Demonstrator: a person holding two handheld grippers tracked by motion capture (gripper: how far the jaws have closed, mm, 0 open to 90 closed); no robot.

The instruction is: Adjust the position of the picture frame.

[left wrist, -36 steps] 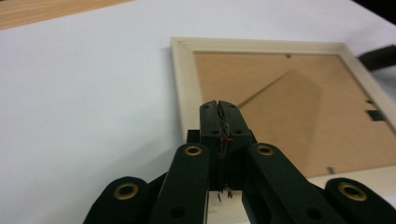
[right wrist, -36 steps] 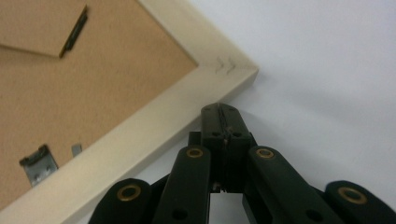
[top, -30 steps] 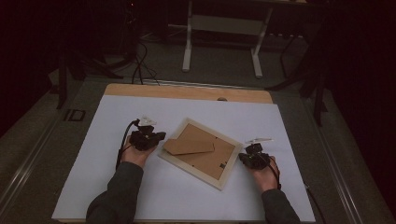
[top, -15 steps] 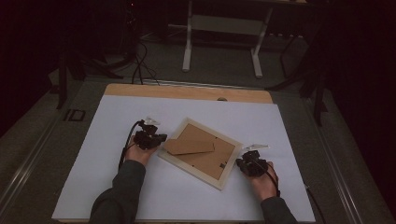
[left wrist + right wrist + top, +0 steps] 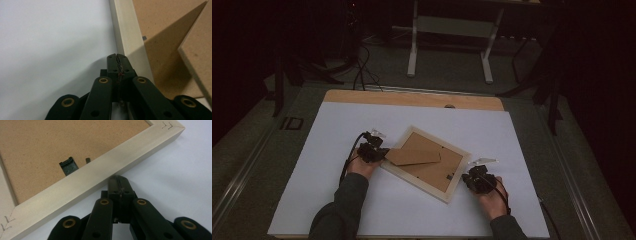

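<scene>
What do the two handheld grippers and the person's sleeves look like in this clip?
Both the left gripper and right gripper are black, with flat linkage arms pinned by brass-coloured rivets and narrow ridged fingers. Each carries a pale plate on top and trails a black cable. The person wears dark grey-green long sleeves.

Dim, dark-edged high view; bright, sharp close-ups with soft shadows, blurred foreground.

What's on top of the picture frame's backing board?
On the backing board the brown easel stand lies partly lifted, and a small metal clip sits near the pale frame. What is under the stand is covered.
</scene>
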